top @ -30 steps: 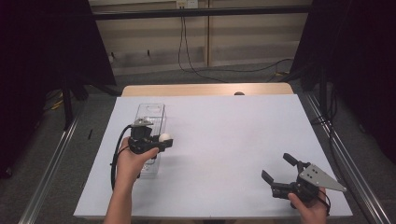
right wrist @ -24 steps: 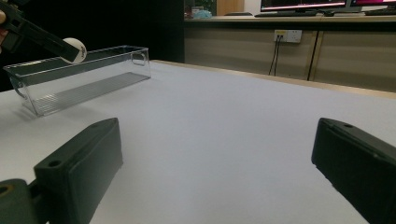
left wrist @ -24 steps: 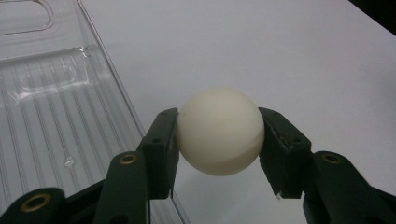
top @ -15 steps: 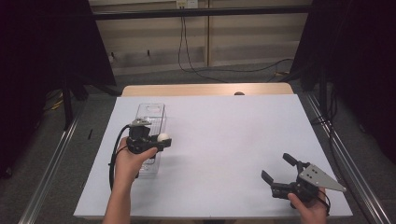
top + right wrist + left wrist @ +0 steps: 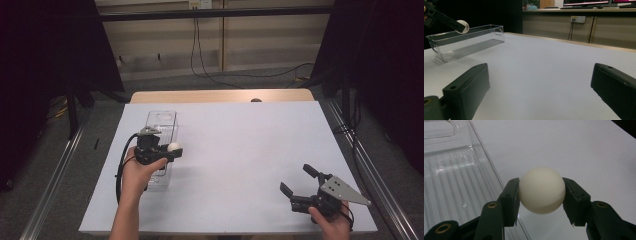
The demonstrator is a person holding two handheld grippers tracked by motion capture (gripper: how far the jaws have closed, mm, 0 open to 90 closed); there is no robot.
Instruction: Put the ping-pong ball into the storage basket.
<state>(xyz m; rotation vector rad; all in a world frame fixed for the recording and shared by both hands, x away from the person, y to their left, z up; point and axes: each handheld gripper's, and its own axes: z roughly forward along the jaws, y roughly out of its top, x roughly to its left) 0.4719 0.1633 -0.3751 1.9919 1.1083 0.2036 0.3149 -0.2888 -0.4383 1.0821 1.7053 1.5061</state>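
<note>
In the high view the left gripper (image 5: pixel 172 150) sits at the left middle of the frame, held in the person's left hand (image 5: pixel 140 167), its black jaws closed on a small, smooth, cream-white ball (image 5: pixel 173 147). The left gripper view shows the grip closely: the ball (image 5: pixel 542 190) fills the centre of the frame with one black pad pressed against each of its sides, so the jaws stand only as far apart as the ball is wide. The ball is raised off the surface, just beside the right long wall of a clear, narrow, rectangular plastic tray (image 5: pixel 161 124) with a ribbed floor; in the left gripper view that tray (image 5: pixel 454 180) takes up the left part of the frame, and the ball hangs over the white table rather than over the tray's floor. In the right gripper view the tray (image 5: pixel 466 41) lies in the upper left, with the ball (image 5: pixel 462 26) at its near rim, gripped by the tip of the left gripper. The right gripper (image 5: pixel 299 180) is at the lower right of the high view, in the person's right hand (image 5: pixel 330 220), well apart from the tray and ball. Its jaws are spread wide with nothing between them, resting low over the white table top (image 5: pixel 250 150).
</note>
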